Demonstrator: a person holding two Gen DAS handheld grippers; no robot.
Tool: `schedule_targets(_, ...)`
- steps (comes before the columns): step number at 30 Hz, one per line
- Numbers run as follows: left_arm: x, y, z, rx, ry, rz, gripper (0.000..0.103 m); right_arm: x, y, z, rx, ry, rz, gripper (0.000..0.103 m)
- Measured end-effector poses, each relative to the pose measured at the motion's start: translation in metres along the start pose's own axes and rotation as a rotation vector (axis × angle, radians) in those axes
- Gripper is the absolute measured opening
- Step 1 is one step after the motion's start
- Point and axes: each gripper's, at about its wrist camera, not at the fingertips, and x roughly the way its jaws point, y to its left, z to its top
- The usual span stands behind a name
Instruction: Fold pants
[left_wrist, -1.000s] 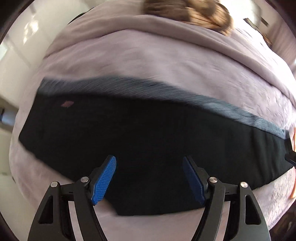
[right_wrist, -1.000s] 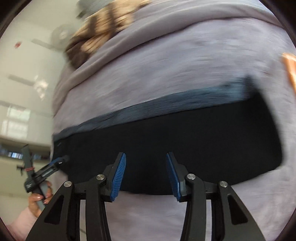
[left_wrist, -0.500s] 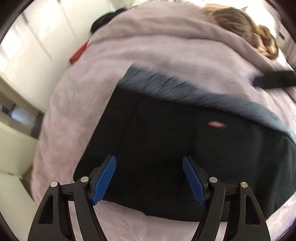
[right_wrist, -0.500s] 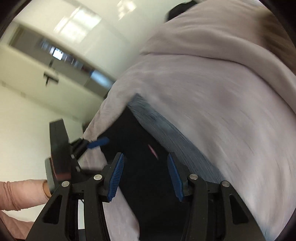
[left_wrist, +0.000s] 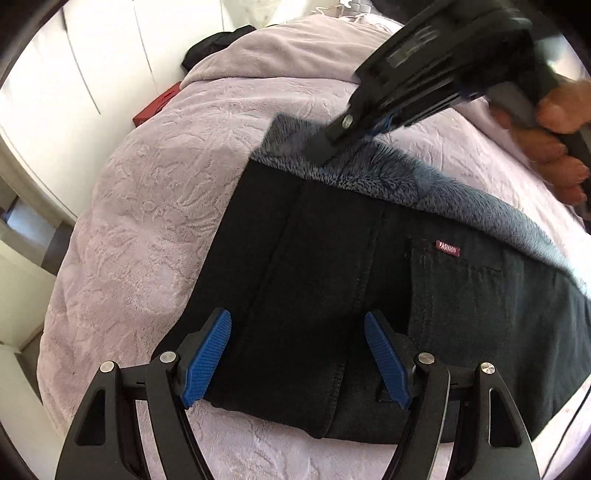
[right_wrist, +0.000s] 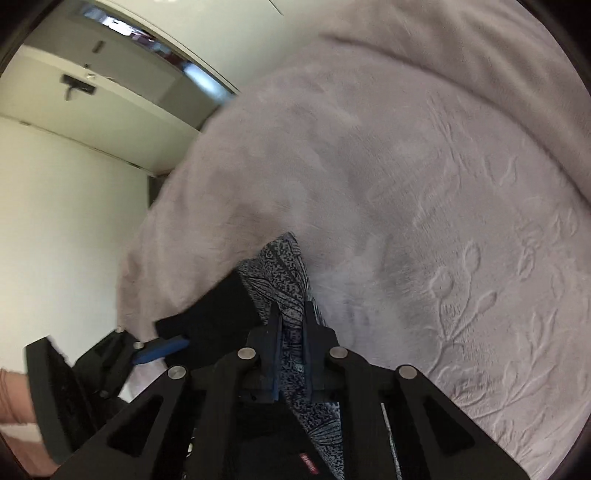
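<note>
Black pants (left_wrist: 332, 280) with a grey fleece lining (left_wrist: 406, 181) lie folded lengthwise on a lilac bedspread (left_wrist: 155, 206); a small red label (left_wrist: 448, 250) sits by a back pocket. My left gripper (left_wrist: 297, 354) is open, its blue pads over the near waistband edge. My right gripper (left_wrist: 325, 151) is shut on the far fleece edge near the waistband corner. In the right wrist view the right gripper (right_wrist: 291, 317) pinches the fleece lining (right_wrist: 284, 273), and the left gripper's blue pad (right_wrist: 162, 349) shows at lower left.
The bedspread (right_wrist: 424, 206) has an embossed floral pattern. A red box (left_wrist: 157, 105) and a dark garment (left_wrist: 218, 42) lie at the bed's far left edge. White cupboards (left_wrist: 55, 92) stand left of the bed. A door (right_wrist: 92, 81) shows in the right wrist view.
Both grippers moved to the waistband end of the pants. My right gripper went from open to shut on the fleece edge. My left gripper stayed open and came lower over the near edge.
</note>
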Motion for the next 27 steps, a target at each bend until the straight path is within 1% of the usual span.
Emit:
schedule_targets(1, -0.003, 0.003, 0.000, -0.012, -0.005, -0.004, 0.076, -0.006, 0.007, -0.001, -0.029, -0.006, 0.023, 0.008)
schedule_targets(2, -0.009, 0.008, -0.002, -0.025, -0.014, -0.011, 0.076, -0.009, 0.011, -0.001, -0.044, -0.010, 0.024, 0.008)
schedule_targets(3, -0.009, 0.010, -0.003, -0.027, -0.014, -0.006, 0.076, -0.006, 0.008, 0.002, -0.038, -0.001, 0.007, 0.008)
schedule_targets(5, -0.004, 0.011, -0.005, -0.005, 0.001, 0.028, 0.076, 0.009, -0.008, 0.004, 0.009, 0.013, -0.023, 0.008)
schedule_targets(8, -0.007, 0.008, -0.003, 0.021, 0.002, 0.047, 0.076, 0.030, -0.023, 0.000, 0.073, 0.024, -0.075, 0.010)
schedule_targets(10, -0.014, 0.005, 0.005, 0.036, 0.003, 0.052, 0.076, 0.021, -0.033, -0.006, 0.178, -0.051, -0.056, 0.022)
schedule_targets(11, -0.018, 0.003, 0.012, 0.034, -0.003, 0.032, 0.076, 0.012, -0.036, -0.010, 0.224, -0.087, -0.040, 0.026)
schedule_targets(12, -0.020, 0.000, 0.016, 0.035, -0.008, 0.016, 0.076, -0.002, -0.040, -0.016, 0.271, -0.125, -0.028, 0.028)
schedule_targets(14, -0.020, -0.010, 0.027, 0.057, -0.022, 0.004, 0.076, -0.033, -0.047, -0.036, 0.338, -0.183, -0.049, 0.029)
schedule_targets(15, -0.018, -0.016, 0.030, 0.067, -0.025, 0.010, 0.076, -0.050, -0.050, -0.048, 0.359, -0.205, -0.068, 0.029)
schedule_targets(17, -0.013, -0.023, 0.040, 0.062, -0.016, 0.021, 0.076, -0.083, -0.054, -0.086, 0.422, -0.248, -0.091, 0.031)
schedule_targets(18, -0.011, -0.029, 0.046, 0.049, -0.005, 0.016, 0.076, -0.094, -0.058, -0.099, 0.446, -0.256, -0.100, 0.033)
schedule_targets(19, -0.009, -0.034, 0.053, 0.043, 0.004, 0.006, 0.076, -0.108, -0.062, -0.123, 0.482, -0.274, -0.106, 0.033)
schedule_targets(21, -0.004, -0.047, 0.062, 0.070, 0.012, -0.003, 0.076, -0.124, -0.068, -0.159, 0.536, -0.296, -0.112, 0.033)
schedule_targets(22, 0.003, -0.055, 0.065, 0.090, 0.020, 0.002, 0.076, -0.130, -0.071, -0.183, 0.571, -0.304, -0.114, 0.033)
schedule_targets(23, 0.017, -0.060, 0.067, 0.111, 0.034, 0.036, 0.076, -0.133, -0.072, -0.208, 0.605, -0.310, -0.112, 0.033)
schedule_targets(24, 0.029, -0.062, 0.070, 0.119, 0.045, 0.060, 0.076, -0.131, -0.073, -0.225, 0.631, -0.310, -0.120, 0.033)
schedule_targets(26, 0.044, -0.063, 0.075, 0.106, 0.039, 0.066, 0.078, -0.130, -0.075, -0.253, 0.670, -0.296, -0.163, 0.033)
schedule_targets(27, 0.046, -0.062, 0.079, 0.093, 0.035, 0.070, 0.078, -0.128, -0.079, -0.276, 0.711, -0.293, -0.188, 0.033)
